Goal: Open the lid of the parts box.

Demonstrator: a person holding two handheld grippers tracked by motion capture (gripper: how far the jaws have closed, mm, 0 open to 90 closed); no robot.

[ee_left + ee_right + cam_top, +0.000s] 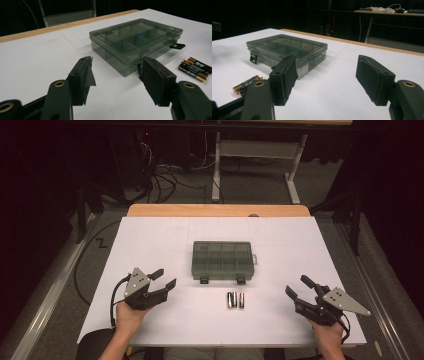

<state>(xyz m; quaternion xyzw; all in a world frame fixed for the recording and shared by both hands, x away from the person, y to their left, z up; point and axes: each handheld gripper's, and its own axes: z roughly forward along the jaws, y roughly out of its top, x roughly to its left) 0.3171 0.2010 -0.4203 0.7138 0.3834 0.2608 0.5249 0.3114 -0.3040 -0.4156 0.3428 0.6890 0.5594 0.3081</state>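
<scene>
One closed grey compartment box (223, 260), two batteries (236, 299) side by side, two grippers, one white table (150, 240)

Translucent smoky plastic box (223, 260), glossy metallic batteries (236, 299), matt white tabletop (150, 240), wooden edge (215, 210).

White table sheet (150, 250), faint seams across the far half. Wooden strip (215, 210) along its far edge. Beyond it, grey carpet floor (250, 185). White metal table frame (295, 180) stands far right of centre, with its foot on the floor. Tangle of black cables (162, 177) on the floor at far left, beside dark equipment. In the right gripper view, a far desk (387, 12) carries small items, too dim to name.
</scene>
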